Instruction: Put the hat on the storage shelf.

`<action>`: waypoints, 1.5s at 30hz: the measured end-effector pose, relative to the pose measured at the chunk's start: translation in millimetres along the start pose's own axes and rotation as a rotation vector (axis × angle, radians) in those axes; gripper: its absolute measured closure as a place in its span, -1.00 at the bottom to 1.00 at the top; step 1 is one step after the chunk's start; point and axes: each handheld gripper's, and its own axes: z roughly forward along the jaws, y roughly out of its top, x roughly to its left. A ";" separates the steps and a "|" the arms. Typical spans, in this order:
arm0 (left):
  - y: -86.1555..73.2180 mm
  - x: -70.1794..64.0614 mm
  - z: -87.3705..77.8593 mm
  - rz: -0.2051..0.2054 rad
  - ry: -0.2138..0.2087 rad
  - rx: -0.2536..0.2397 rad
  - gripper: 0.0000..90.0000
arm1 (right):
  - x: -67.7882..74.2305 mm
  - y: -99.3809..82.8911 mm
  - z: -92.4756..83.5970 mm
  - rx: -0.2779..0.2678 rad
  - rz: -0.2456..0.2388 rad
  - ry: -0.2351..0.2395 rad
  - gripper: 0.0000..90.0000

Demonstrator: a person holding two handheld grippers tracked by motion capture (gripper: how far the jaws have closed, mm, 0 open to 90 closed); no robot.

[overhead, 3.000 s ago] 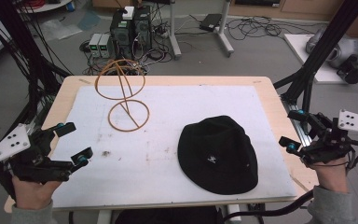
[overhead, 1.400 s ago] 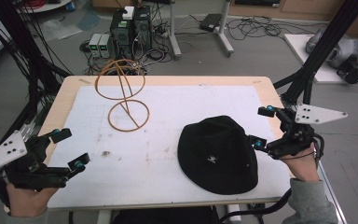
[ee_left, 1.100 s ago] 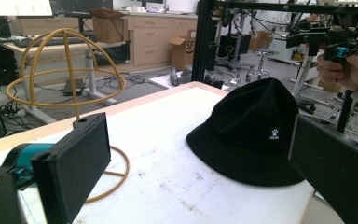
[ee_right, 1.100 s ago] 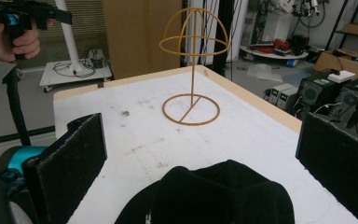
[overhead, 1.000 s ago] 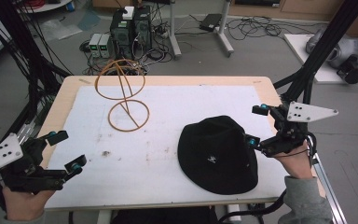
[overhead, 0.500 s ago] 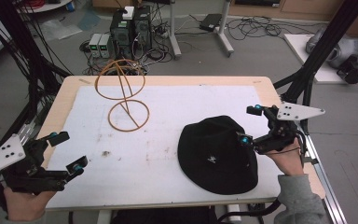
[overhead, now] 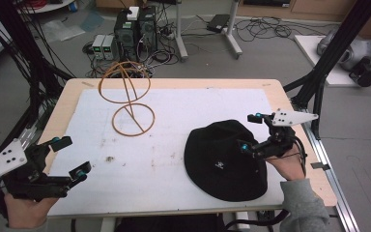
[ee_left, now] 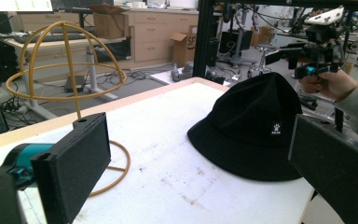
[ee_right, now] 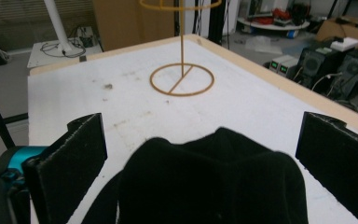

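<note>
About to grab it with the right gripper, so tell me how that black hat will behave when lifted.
The black hat looks like soft fabric, so it will probably sag and fold rather than hold shape. Its crown already dents in the right gripper view, suggesting little stiffness. It seems light; the open right gripper should pinch cloth easily.

Even indoor light, mild softness

On the table [overhead: 183, 96] — hat [overhead: 224, 159] at right, wire stand [overhead: 128, 99] behind it at left.
</note>
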 end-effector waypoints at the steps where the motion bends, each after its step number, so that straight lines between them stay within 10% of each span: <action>1: -0.1 0.0 0.2 0.001 0.001 0.002 -0.87 | -2.9 -3.8 3.0 0.010 0.010 0.000 -0.98; 28: -1.1 0.9 1.3 -0.004 0.012 0.009 -0.87 | -5.9 -10.6 14.0 0.086 0.027 -0.020 -0.89; 45: -1.4 1.0 0.9 0.001 -0.007 0.007 -0.87 | -6.2 -11.1 12.2 0.108 0.001 0.016 0.16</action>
